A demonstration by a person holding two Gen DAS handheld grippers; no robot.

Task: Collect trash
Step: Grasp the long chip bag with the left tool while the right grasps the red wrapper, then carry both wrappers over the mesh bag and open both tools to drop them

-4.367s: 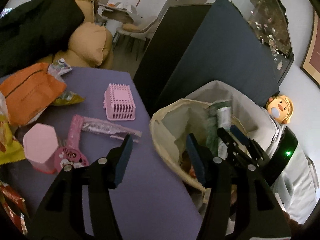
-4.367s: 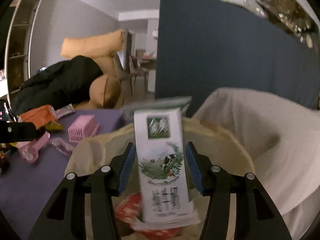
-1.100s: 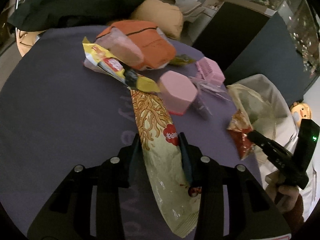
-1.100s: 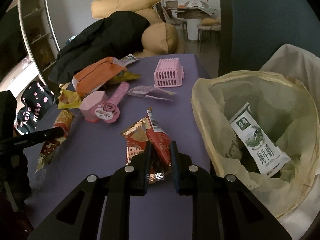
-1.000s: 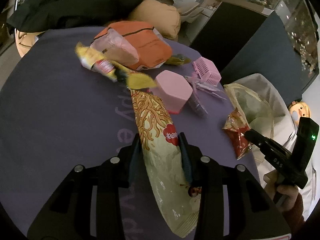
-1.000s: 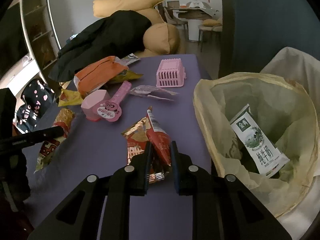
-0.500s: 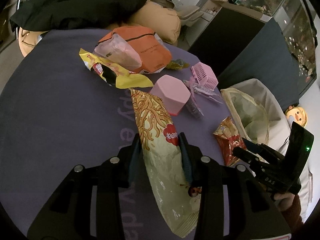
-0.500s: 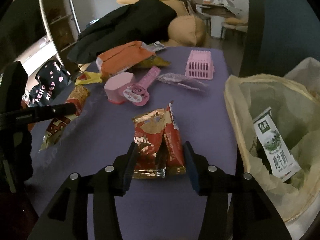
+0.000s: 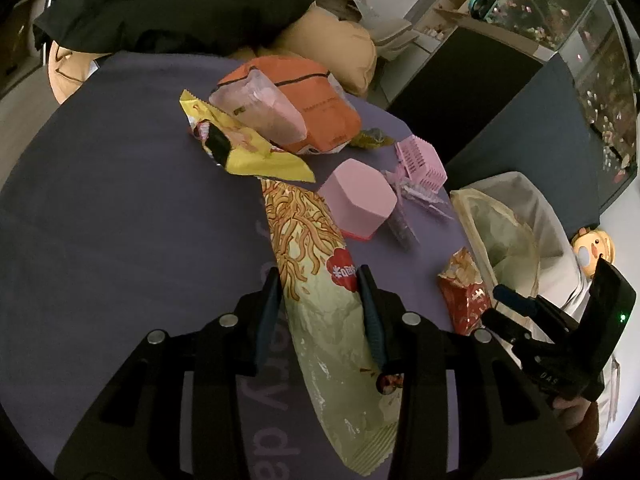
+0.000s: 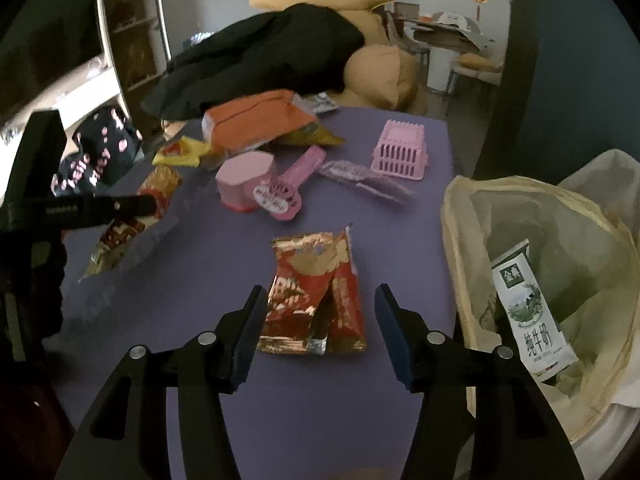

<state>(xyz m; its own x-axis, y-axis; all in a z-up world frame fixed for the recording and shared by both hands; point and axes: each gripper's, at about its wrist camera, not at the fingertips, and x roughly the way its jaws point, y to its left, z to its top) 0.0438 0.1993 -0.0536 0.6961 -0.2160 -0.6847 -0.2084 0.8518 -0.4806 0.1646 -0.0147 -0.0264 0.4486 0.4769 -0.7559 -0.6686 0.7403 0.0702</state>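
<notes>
Our left gripper (image 9: 320, 286) clamps the long noodle-printed snack bag (image 9: 320, 292); our right gripper (image 10: 318, 312) is opening, pads clear of the crumpled red foil wrapper (image 10: 314, 292) lying between them.

Both grippers are matte black plastic: the left gripper (image 9: 320, 280) and the right gripper (image 10: 320, 300) each have two angular fingers with blue pads (image 10: 394, 330) on the inner faces and round silver screws (image 10: 206, 338) at the joints. In the left view the right tool's body carries a small green light (image 9: 621, 316) and white lettering, perhaps "DAS". Below it a hand (image 9: 572, 408) shows with what looks like a dark reddish sleeve (image 9: 592, 436).
</notes>
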